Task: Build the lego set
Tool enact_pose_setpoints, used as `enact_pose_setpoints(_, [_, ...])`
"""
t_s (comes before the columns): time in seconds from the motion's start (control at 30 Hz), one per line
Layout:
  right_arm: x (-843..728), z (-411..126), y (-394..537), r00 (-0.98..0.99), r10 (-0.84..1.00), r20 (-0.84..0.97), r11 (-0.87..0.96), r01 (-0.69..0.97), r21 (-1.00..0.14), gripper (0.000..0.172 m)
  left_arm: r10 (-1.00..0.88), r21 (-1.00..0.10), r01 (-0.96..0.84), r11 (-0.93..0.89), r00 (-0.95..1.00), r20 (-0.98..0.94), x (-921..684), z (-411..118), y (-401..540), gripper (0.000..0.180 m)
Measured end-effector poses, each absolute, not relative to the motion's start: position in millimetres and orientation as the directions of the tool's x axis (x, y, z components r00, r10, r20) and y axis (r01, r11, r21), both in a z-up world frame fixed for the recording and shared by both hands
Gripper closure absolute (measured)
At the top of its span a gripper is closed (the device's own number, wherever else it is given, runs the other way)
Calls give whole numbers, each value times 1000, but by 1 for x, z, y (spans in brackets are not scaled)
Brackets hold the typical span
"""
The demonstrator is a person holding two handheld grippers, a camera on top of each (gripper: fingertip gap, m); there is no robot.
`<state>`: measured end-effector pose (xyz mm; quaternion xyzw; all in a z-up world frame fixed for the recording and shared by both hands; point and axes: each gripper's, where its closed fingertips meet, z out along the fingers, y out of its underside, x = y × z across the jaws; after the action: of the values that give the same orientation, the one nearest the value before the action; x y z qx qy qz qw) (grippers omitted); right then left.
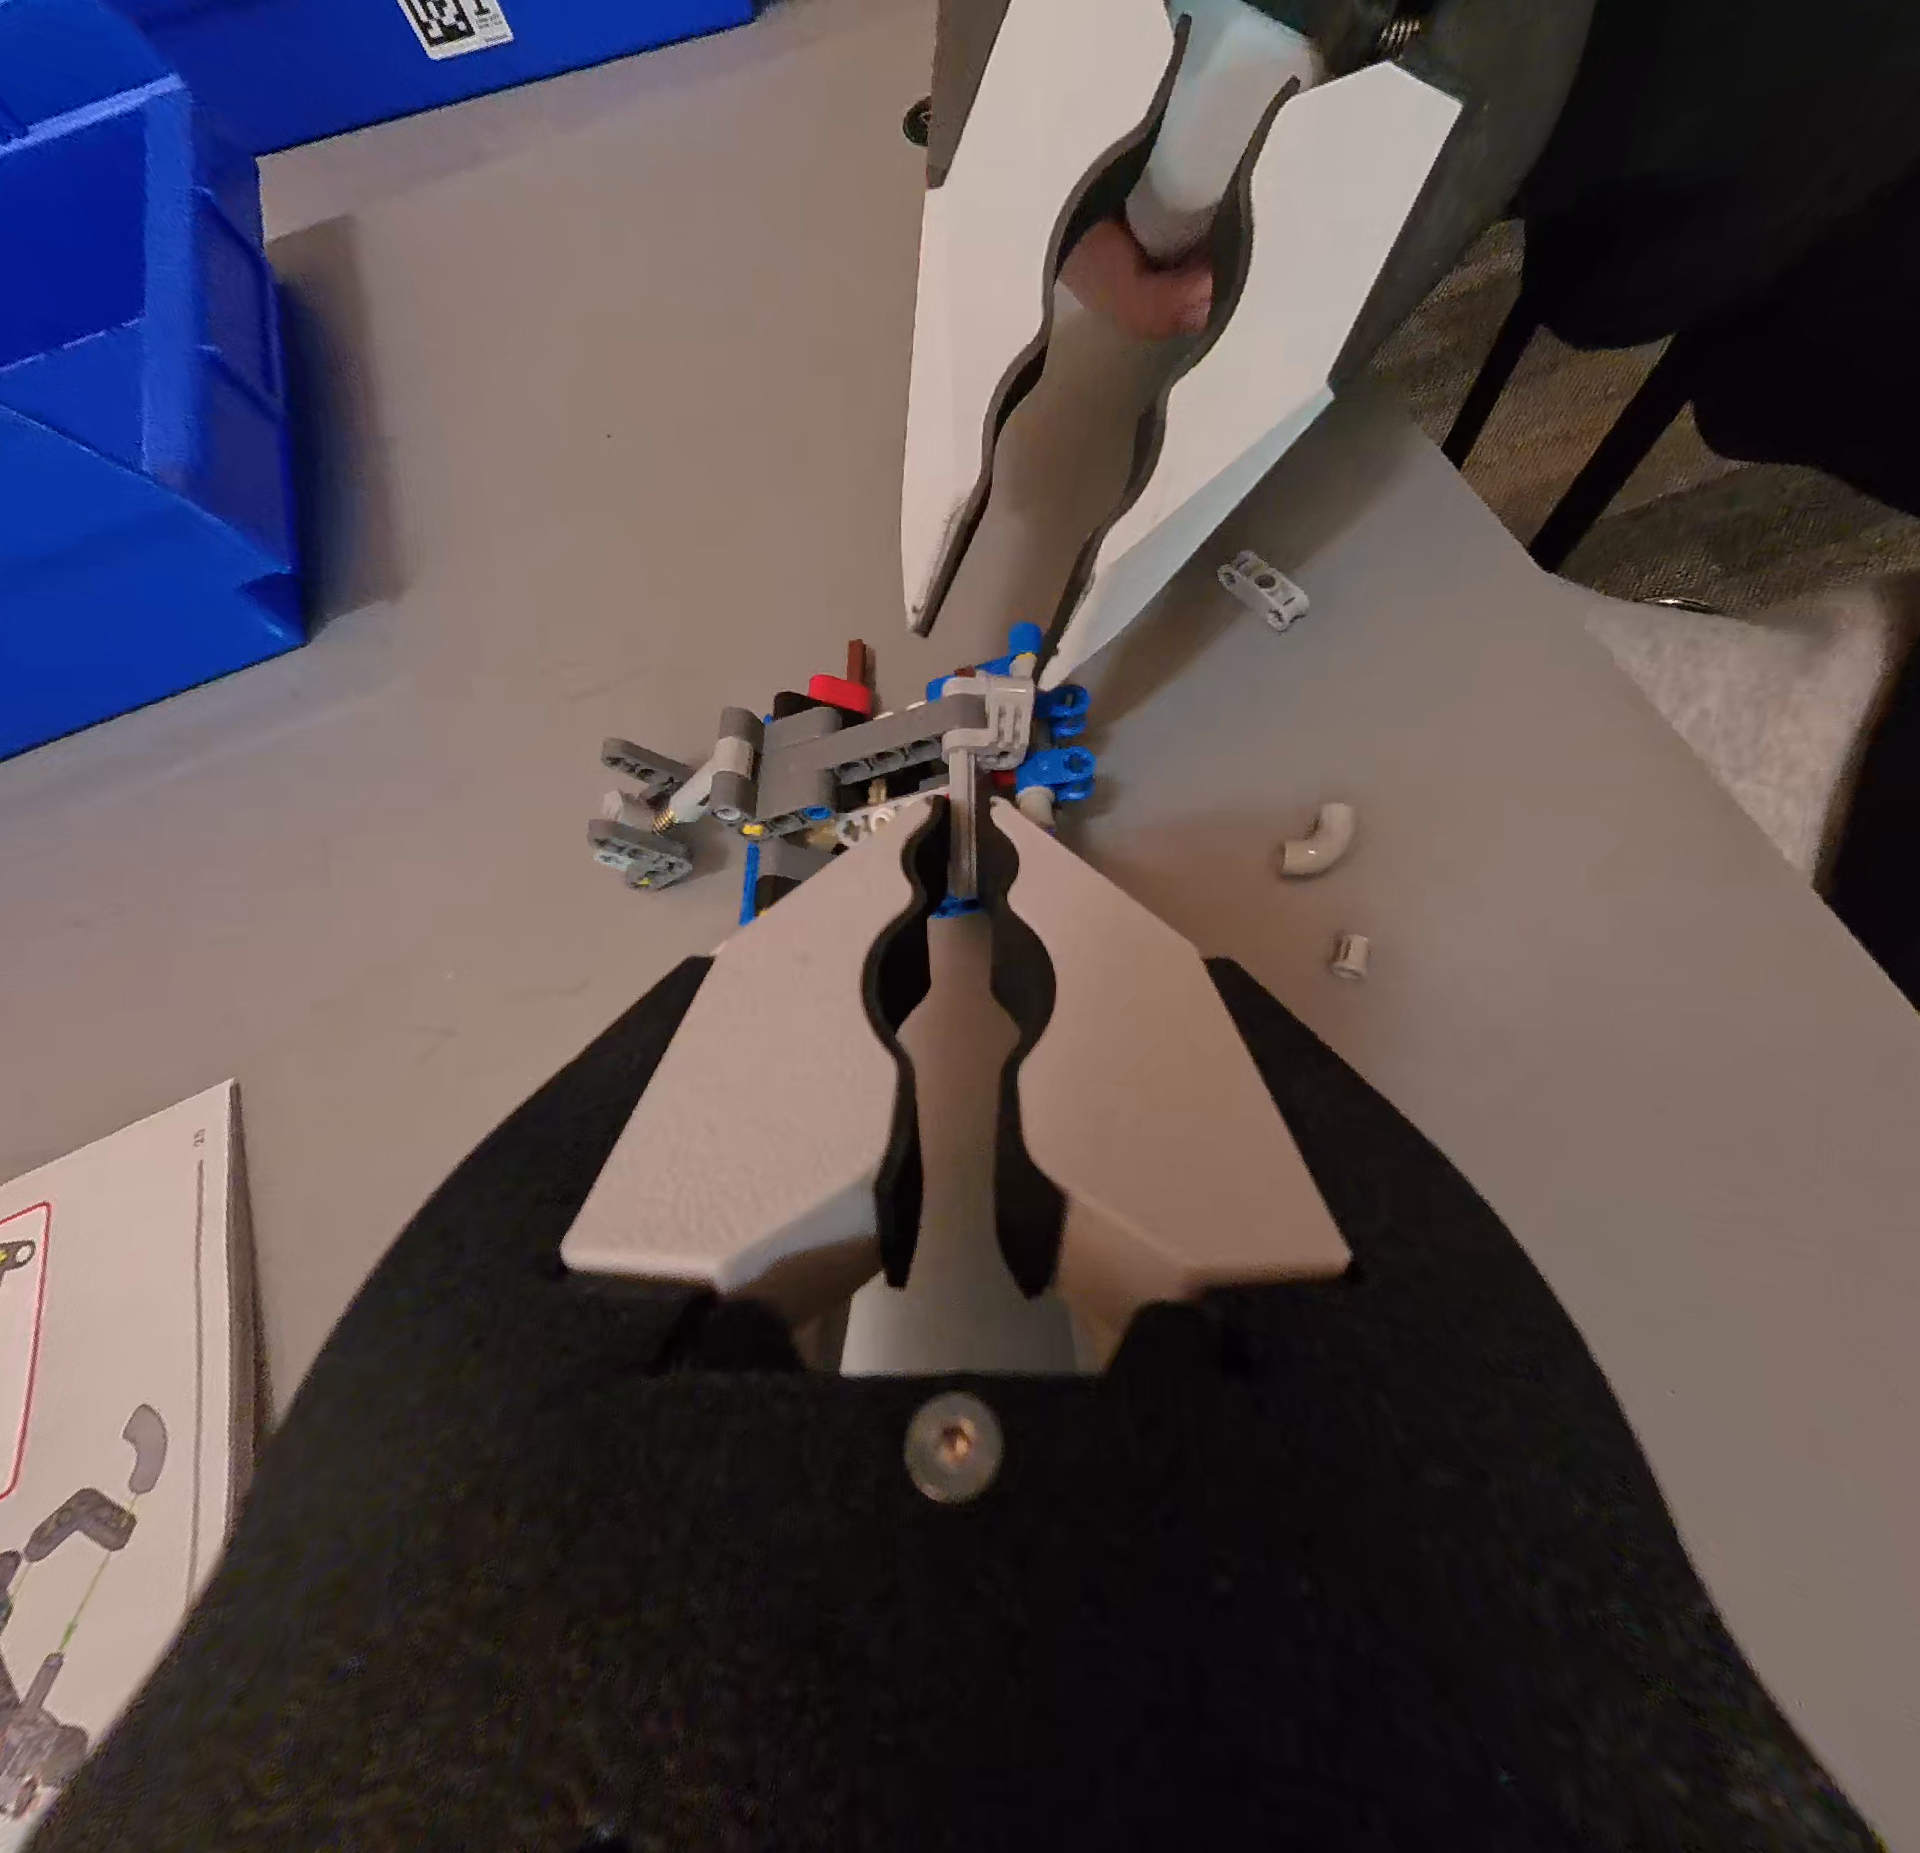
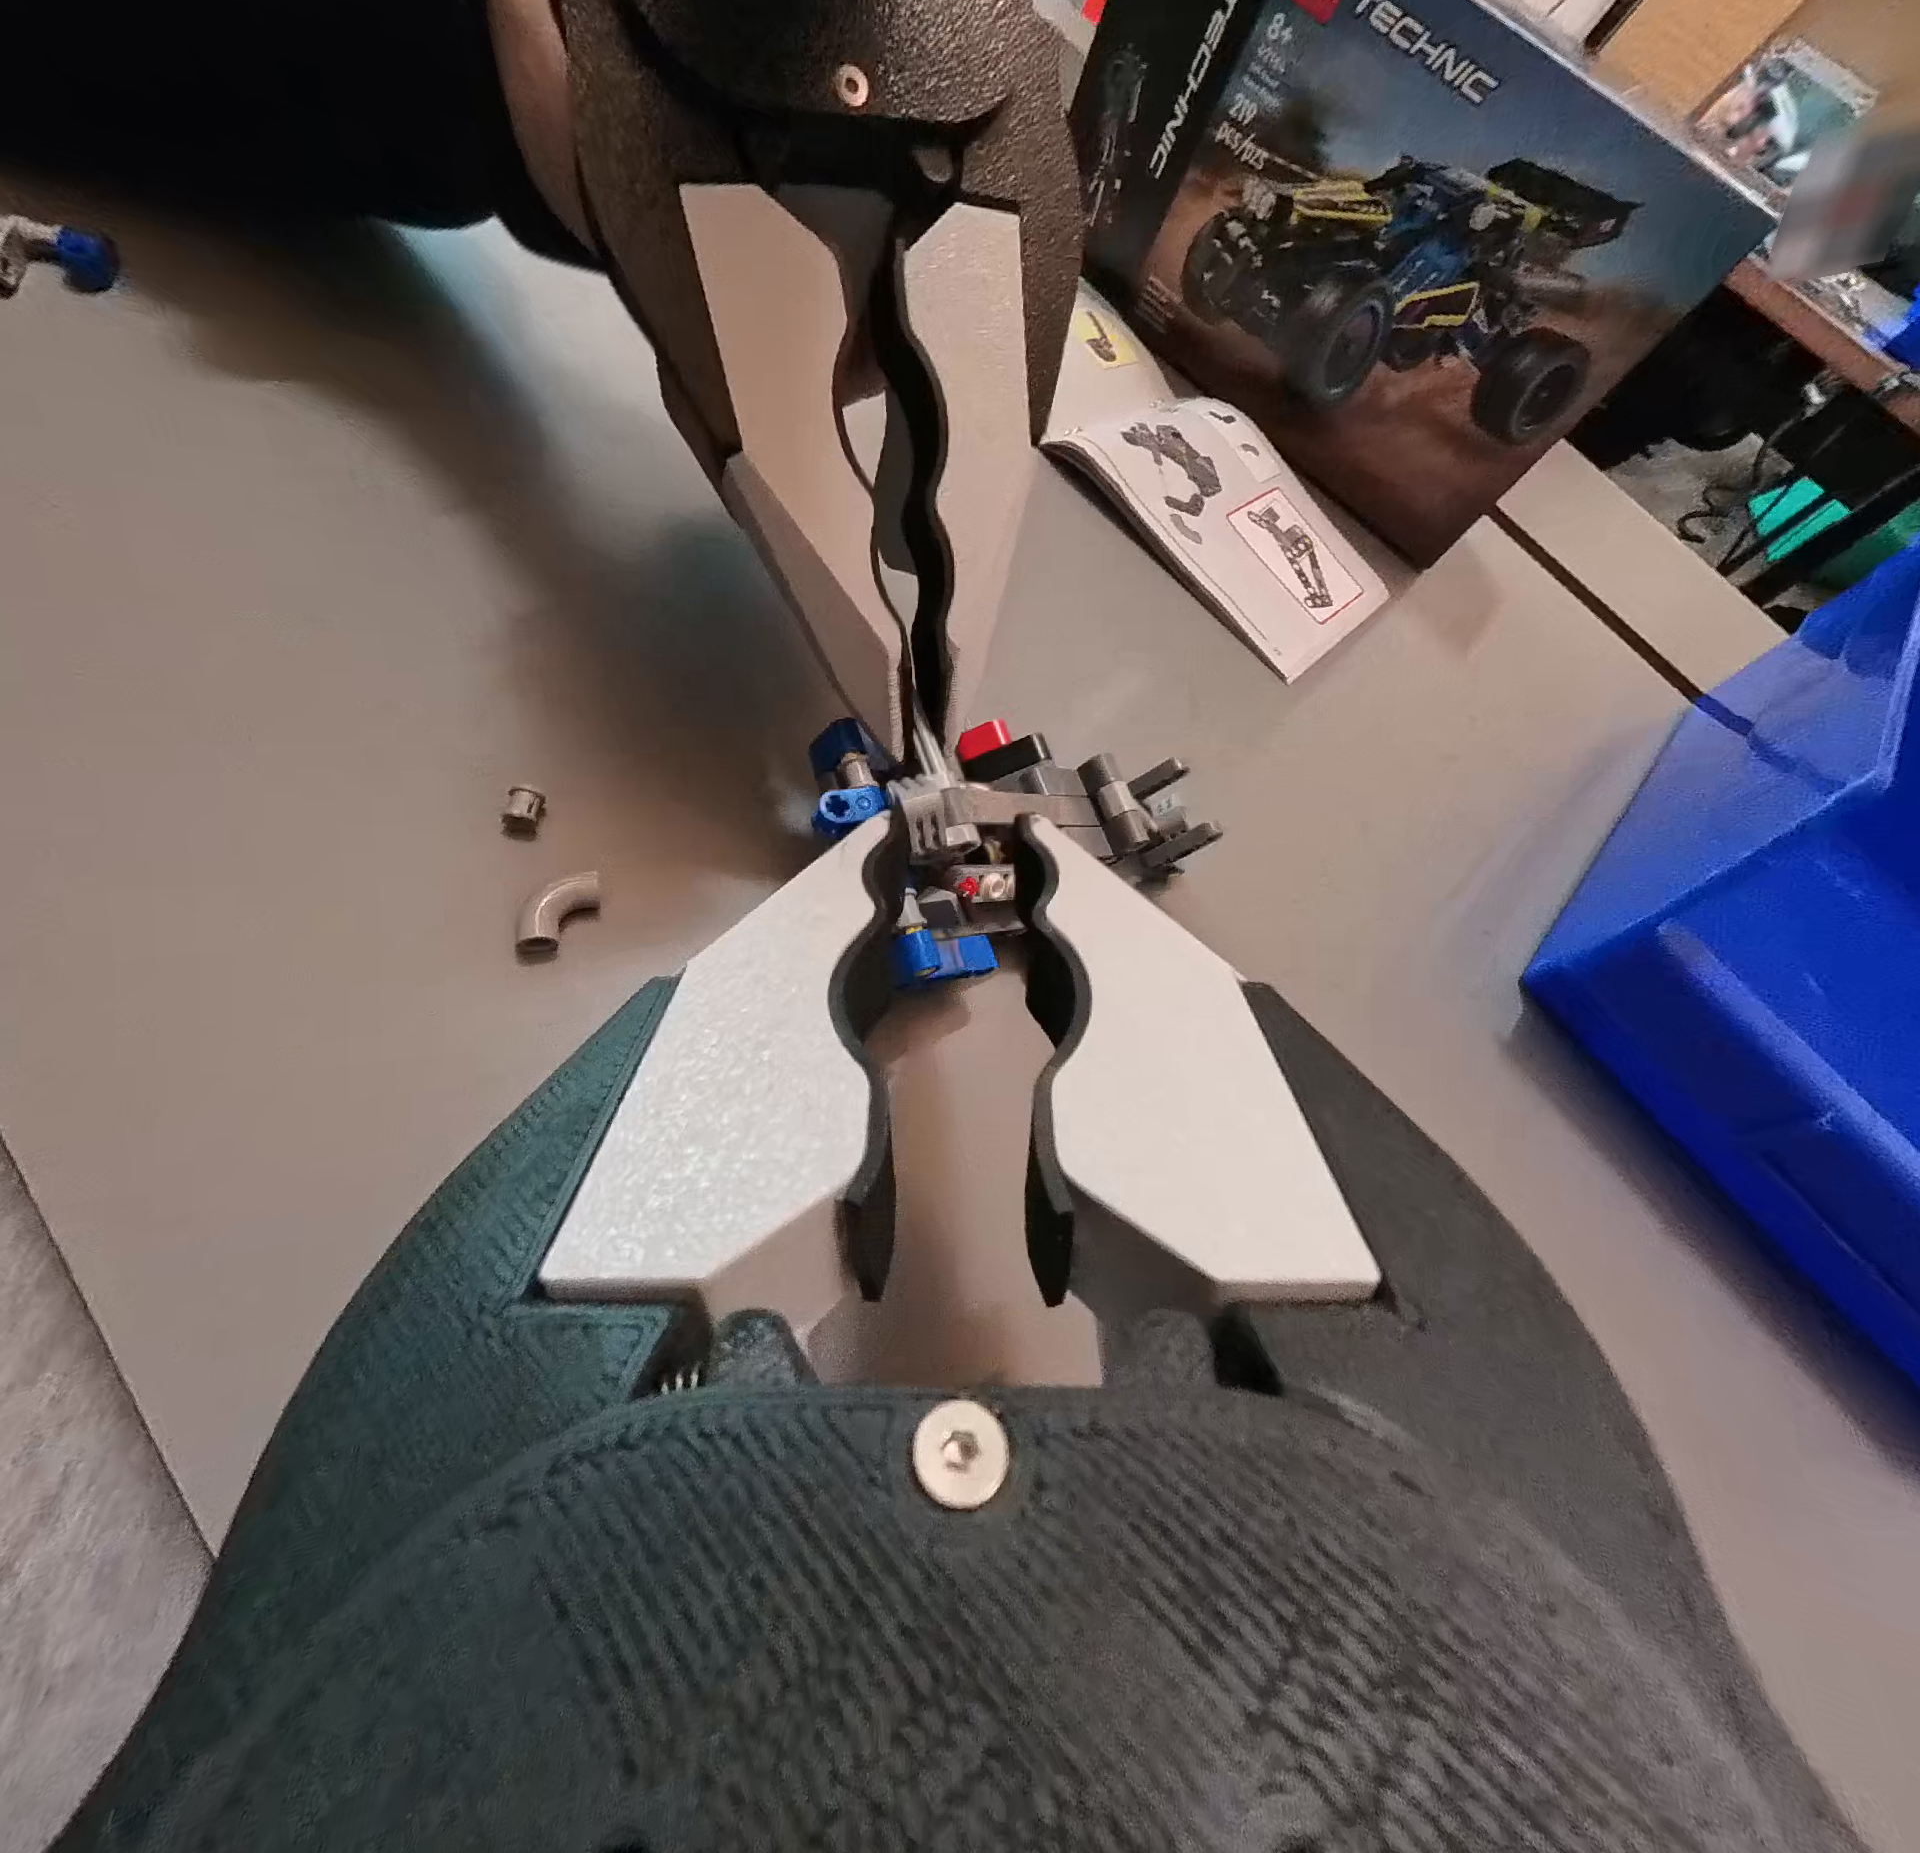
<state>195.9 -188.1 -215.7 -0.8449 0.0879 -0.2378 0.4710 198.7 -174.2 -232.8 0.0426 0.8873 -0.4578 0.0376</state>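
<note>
Your left gripper (image 1: 966, 816) has pale grey wedge fingers (image 1: 790, 1055) with wavy black pads, set in a black textured body with one silver screw (image 1: 954, 1445) at lower centre. Your right gripper (image 2: 956, 837) matches, its body dark teal-black and ridged. Your sleeve (image 1: 1766, 193) at upper right is black.

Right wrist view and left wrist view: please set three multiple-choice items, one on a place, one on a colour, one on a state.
1. The open booklet lies:
A. on the floor
B. on the table beside the printed box
C. on a chair

2. The storage bin is:
A. red
B. blue
C. green

3. The left gripper is:
A. wide open
B. closed on a thin grey rod of the brick model
C. lying flat, far from the model

Key: B, the booklet's pages rest by the box; B, the bin's walls are blue; B, the rod sits between the closed fingertips.
</note>
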Motion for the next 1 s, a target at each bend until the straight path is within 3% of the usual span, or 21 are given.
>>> enact_pose_setpoints(0.27, [198,-211,-185,882,-413,225,-444,21,-896,153,23,-817,24,576,-1000,-14,197,-234,-173,180])
enact_pose_setpoints(0.43, [201,-212,-192,883,-444,151,-397,-43,-917,146,-19,-811,-144,567,-987,162,194,-234,-175,180])
enact_pose_setpoints(0.57, [193,-226,-193,905,-390,171,-475,-39,-879,139,-48,-796,-281,536,-952,303,193,-234,-177,180])
enact_pose_setpoints(0.67, [192,-228,-187,903,-360,236,-503,26,-864,152,-52,-766,-384,515,-906,420,190,-234,-177,180])
enact_pose_setpoints(0.8, [192,-224,-186,904,-359,232,-483,33,-875,154,-53,-710,-518,478,-824,565,189,-231,-177,180])
enact_pose_setpoints(1.0, [192,-218,-188,896,-364,254,-465,62,-883,165,-33,-740,-465,486,-856,516,187,-233,-178,180])
